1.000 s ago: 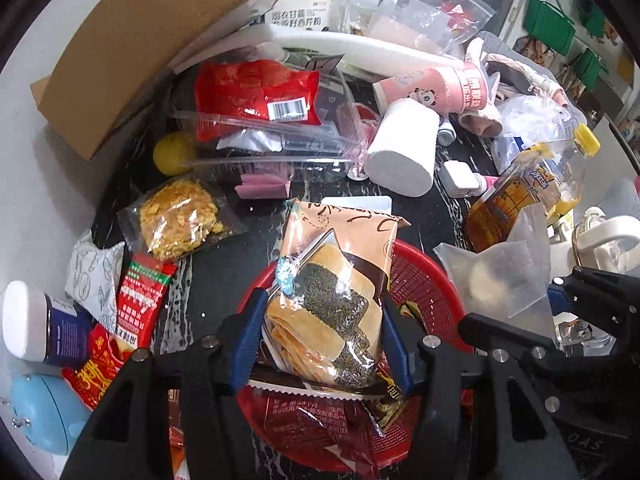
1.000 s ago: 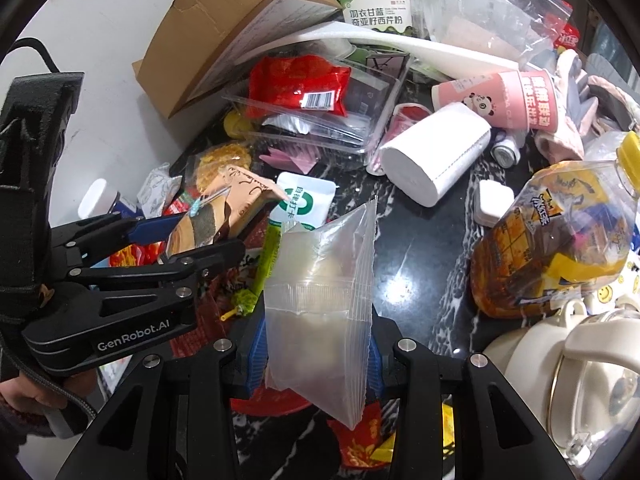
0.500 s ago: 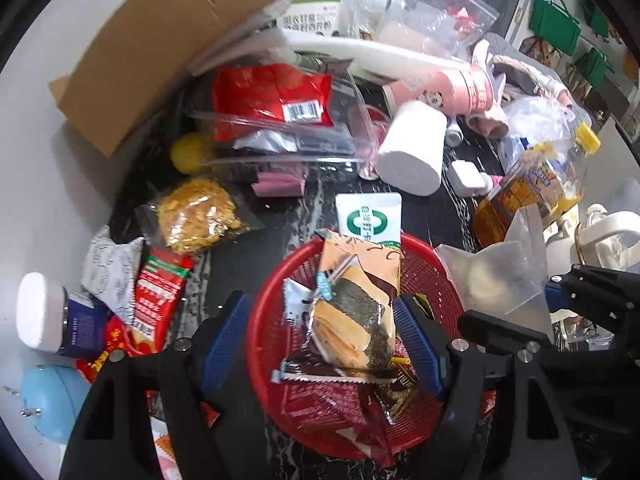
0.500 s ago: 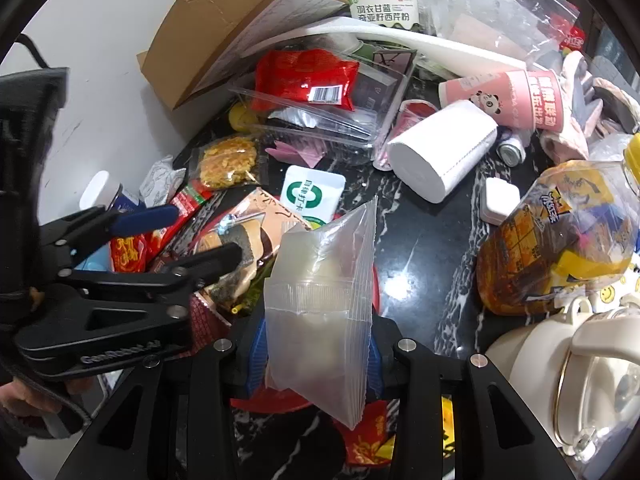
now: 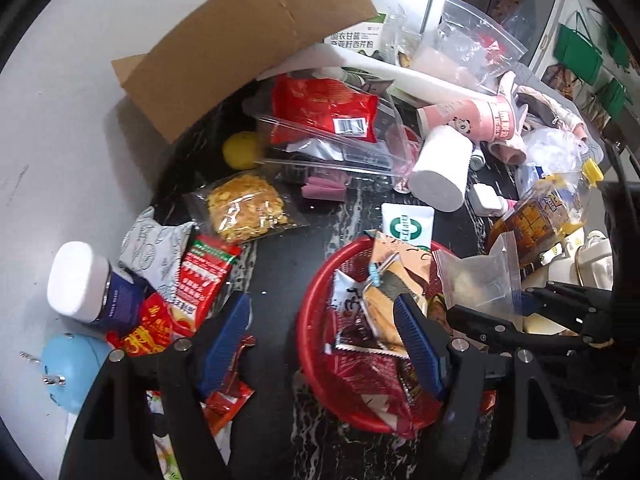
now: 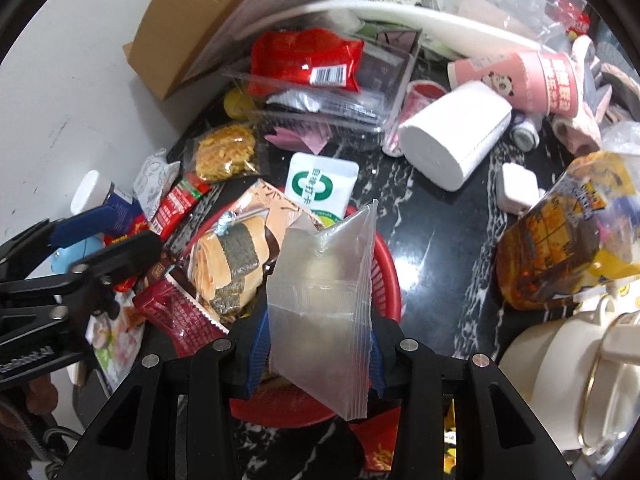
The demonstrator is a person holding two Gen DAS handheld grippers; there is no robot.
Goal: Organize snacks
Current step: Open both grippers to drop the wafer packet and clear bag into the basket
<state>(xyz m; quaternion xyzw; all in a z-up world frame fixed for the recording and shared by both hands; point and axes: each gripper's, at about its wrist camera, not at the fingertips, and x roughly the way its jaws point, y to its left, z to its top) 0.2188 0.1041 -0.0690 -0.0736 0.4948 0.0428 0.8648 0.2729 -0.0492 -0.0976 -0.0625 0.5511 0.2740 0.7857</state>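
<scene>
A red mesh basket sits on the black marble table with several snack packs in it. On top lies a tan seaweed-roll pack. My left gripper hangs open and empty above the basket's left rim, one finger over the table and one over the basket. My right gripper holds a clear zip bag upright over the basket's right side. Its jaws are opening slightly, with the bag still pinched between the pads.
Left of the basket lie a yellow crumb snack bag, a red sachet and a white-capped jar. Behind stand a green-white sachet, a white roll, a clear box and a cardboard box. An oil bottle and a kettle crowd the right.
My left gripper opened and let the seaweed-roll pack drop into the red basket, then drew back up and to the left. The right gripper and its bag barely moved.
</scene>
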